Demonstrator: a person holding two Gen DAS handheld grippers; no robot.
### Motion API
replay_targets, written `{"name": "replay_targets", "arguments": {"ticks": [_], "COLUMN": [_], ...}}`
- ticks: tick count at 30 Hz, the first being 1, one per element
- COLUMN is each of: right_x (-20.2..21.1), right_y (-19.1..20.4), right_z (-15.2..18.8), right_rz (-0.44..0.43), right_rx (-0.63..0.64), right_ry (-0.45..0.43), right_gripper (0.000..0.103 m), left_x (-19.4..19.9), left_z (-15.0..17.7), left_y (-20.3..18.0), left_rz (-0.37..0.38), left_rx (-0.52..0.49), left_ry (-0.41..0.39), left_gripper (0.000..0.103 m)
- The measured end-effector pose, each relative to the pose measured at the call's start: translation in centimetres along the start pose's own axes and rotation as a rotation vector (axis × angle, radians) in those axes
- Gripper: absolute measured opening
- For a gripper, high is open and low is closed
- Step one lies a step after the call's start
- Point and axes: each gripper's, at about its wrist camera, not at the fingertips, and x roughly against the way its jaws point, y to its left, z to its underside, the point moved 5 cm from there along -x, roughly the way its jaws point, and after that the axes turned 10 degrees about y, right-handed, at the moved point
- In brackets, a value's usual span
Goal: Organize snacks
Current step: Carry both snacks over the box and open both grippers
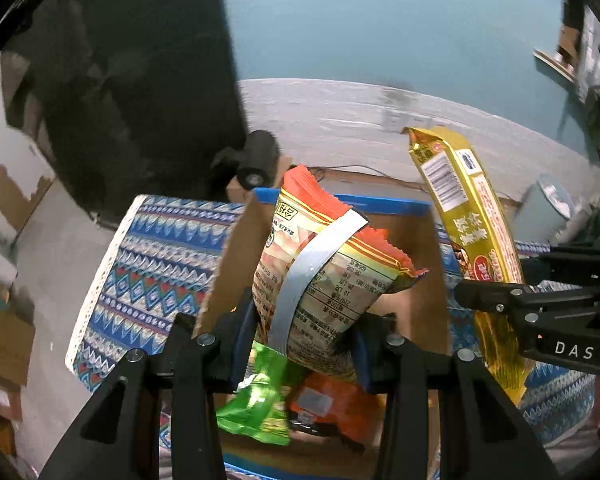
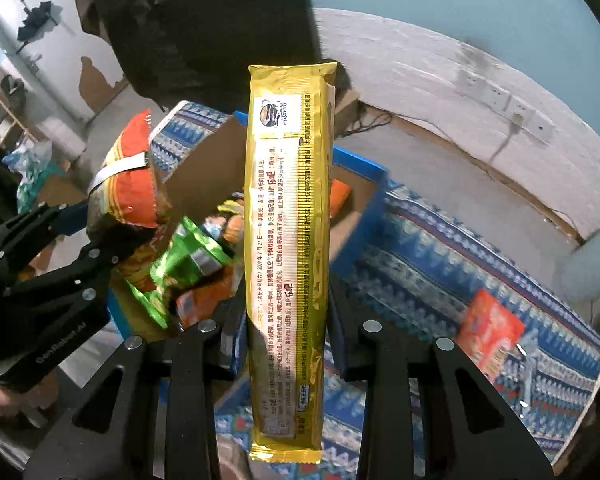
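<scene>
Aloft, left tongs [image 1: 304, 344] pinching orange bag [image 1: 324, 276] (taped), right tongs [image 2: 286, 340] gold packet [image 2: 288, 240]

Box [image 1: 228, 264] mouth is open from above, but the left flap stands up tall, so no entry from that side. Floor of it is already crowded: green pack [image 1: 260, 404] and orange pack [image 1: 332, 404] fill the near end; bare cardboard shows only toward the far wall. My left gripper [image 1: 304, 340] with the orange bag [image 1: 324, 264] hangs right over that pile. My right gripper [image 2: 286, 320] carries the long gold pack [image 2: 288, 240] upright just beside the box's right wall, close to the left gripper, little gap between us. Patterned cloth [image 2: 440, 264] right of the box is open except one red packet [image 2: 490, 332].
</scene>
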Motion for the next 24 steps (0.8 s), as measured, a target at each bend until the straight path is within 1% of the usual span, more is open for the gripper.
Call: {"name": "replay_targets", "arguments": {"ticks": [6,11,12,13,15,16,17,18,19,21,24], "right_x": [-2.1,-3.5,-3.6,-3.7,-3.3,-3.2,-3.0,-2.7,-2.4,-1.9,-1.0], "right_y": [1.5,2.0,2.1,2.2,2.3,2.2,2.3,2.1,1.9,1.5,0.2], "right_z": [-2.1,-3.2,-3.3,-3.4,-3.5,-3.6,-3.6,-3.5,-3.4,-3.3,-2.5], "right_rz": [-0.039,-0.056,-0.056,-0.054,-0.04,-0.036,-0.032,-0.022,-0.014,-0.002,0.017], "right_rx": [-0.009,-0.008,-0.007,-0.005,0.0,0.004,0.006,0.007,0.007,0.004,0.001], "right_ry": [0.031,0.062,0.064,0.062,0.054,0.052,0.051,0.046,0.041,0.032,0.018], "right_gripper": [0.031,0.032,0.034,0.037,0.038,0.038,0.039,0.043,0.045,0.056,0.063], "left_x": [-1.5,-2.6,-2.7,-2.8,-2.8,-2.7,-2.5,-2.3,-2.1,-1.8,-1.3], "left_z": [0.2,0.7,0.7,0.7,0.7,0.6,0.6,0.5,0.4,0.4,0.3], "left_y": [2.7,3.5,3.6,3.5,3.3,3.2,3.0,2.8,2.5,2.0,1.0], "left_rz": [-0.005,-0.012,-0.015,-0.018,-0.021,-0.025,-0.033,-0.038,-0.042,-0.04,-0.024], "left_rx": [0.062,0.083,0.088,0.092,0.091,0.091,0.089,0.085,0.076,0.062,0.04], "left_ry": [0.035,0.066,0.07,0.074,0.076,0.072,0.062,0.055,0.05,0.046,0.037], "left_gripper": [0.043,0.043,0.044,0.046,0.057,0.064,0.067,0.069,0.072,0.075,0.079]}}
